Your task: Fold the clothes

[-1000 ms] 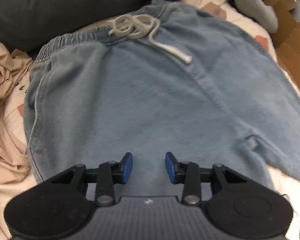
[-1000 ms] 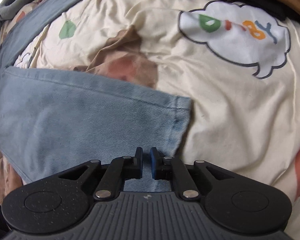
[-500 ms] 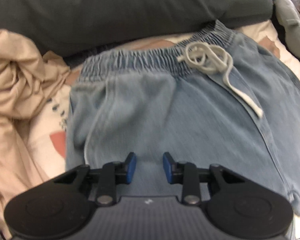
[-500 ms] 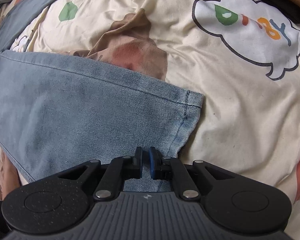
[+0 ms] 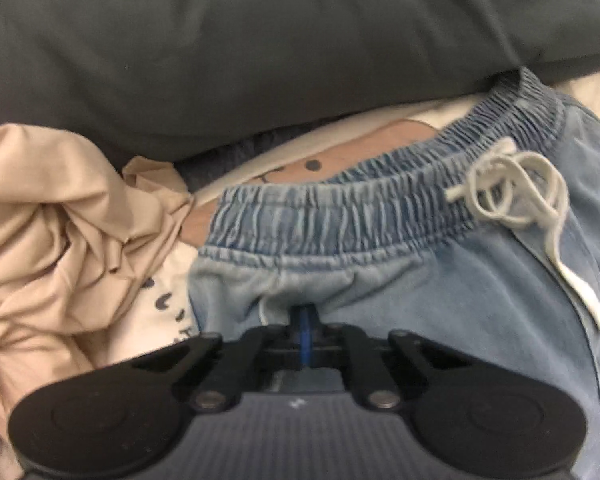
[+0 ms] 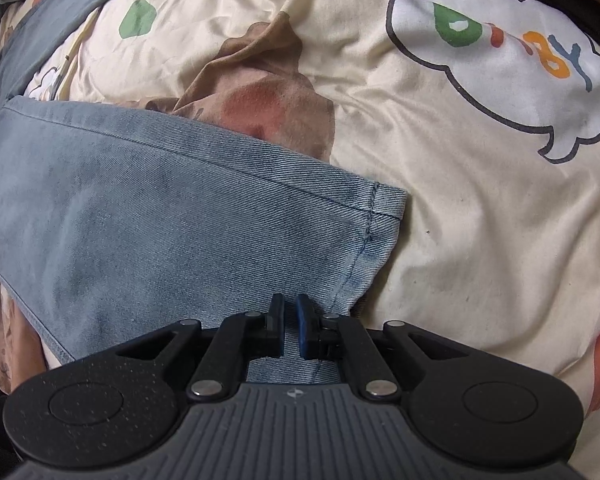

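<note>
**Left wrist view: both ends of the jeans pinched, fold about to start**

Left wrist view shows the left gripper (image 5: 305,322) with its jaws just closed flat together, blue pads meeting on a puckered tuck of denim just below the elastic waistband (image 5: 364,216) of the light blue jeans (image 5: 460,320). The white drawstring (image 5: 524,200) lies knotted to the right of the grip. In the right wrist view, the right gripper (image 6: 290,316) has its jaws nearly closed with a narrow slit between them, and denim fills that slit near the leg hem (image 6: 376,224); the cloth looks nipped there, at the cuff's near corner.

So the step in hand is, by my reading, securing both ends before folding. The next move probably calls for lifting both grips together and carrying one end over the other, keeping the cloth taut so the leg does not sag or twist.

The jeans lie spread on a bed, on a cream bedsheet (image 6: 480,220) printed with cartoon shapes and a cloud. Beyond the waistband sits a dark grey pillow (image 5: 260,40); a crumpled beige garment (image 5: 60,220) lies to the left.
</note>
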Available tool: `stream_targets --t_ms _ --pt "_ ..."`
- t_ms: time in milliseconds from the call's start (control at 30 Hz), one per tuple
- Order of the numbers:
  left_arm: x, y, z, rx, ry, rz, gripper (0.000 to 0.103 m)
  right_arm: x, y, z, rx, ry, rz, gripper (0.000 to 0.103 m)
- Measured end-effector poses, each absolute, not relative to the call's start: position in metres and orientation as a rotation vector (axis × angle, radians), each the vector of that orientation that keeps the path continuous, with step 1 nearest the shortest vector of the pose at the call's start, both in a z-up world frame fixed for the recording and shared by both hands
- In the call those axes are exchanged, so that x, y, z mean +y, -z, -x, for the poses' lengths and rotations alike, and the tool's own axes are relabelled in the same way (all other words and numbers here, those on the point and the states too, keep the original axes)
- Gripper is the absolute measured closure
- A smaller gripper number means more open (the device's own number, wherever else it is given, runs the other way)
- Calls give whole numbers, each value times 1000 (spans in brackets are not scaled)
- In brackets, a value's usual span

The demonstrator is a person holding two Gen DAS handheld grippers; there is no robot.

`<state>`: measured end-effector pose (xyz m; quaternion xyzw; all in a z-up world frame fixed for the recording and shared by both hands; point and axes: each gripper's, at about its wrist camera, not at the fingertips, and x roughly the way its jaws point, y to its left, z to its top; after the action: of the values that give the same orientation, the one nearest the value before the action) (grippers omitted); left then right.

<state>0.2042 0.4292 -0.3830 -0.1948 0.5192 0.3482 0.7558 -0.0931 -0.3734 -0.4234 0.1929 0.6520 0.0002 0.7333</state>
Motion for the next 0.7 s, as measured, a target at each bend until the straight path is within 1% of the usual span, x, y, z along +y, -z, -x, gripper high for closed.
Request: stream_targets --t_ms 300,333,400,433,467,567,633,700 --pt "439 371 -215 1233 -744 433 100 -372 426 90 1448 43 -439 95" --pt "437 368 -215 1249 -748 429 98 -372 426 88 1457 47 -440 95" --pt "429 357 -215 1259 -734 416 85 -372 426 84 1484 63 -451 95" --pt "424 351 -214 1259 -721 413 75 -371 426 80 1501 74 -453 94" --pt "419 346 -214 1263 -709 409 71 -370 426 77 1516 82 -449 94" --pt "407 344 -211 1314 -700 405 72 -360 424 69 1543 81 -396 91" --pt "408 351 -207 1349 -723 438 74 -357 425 67 1553 81 -374 91" --pt "413 357 -199 1366 -773 487 79 -358 426 66 1556 81 -379 91"
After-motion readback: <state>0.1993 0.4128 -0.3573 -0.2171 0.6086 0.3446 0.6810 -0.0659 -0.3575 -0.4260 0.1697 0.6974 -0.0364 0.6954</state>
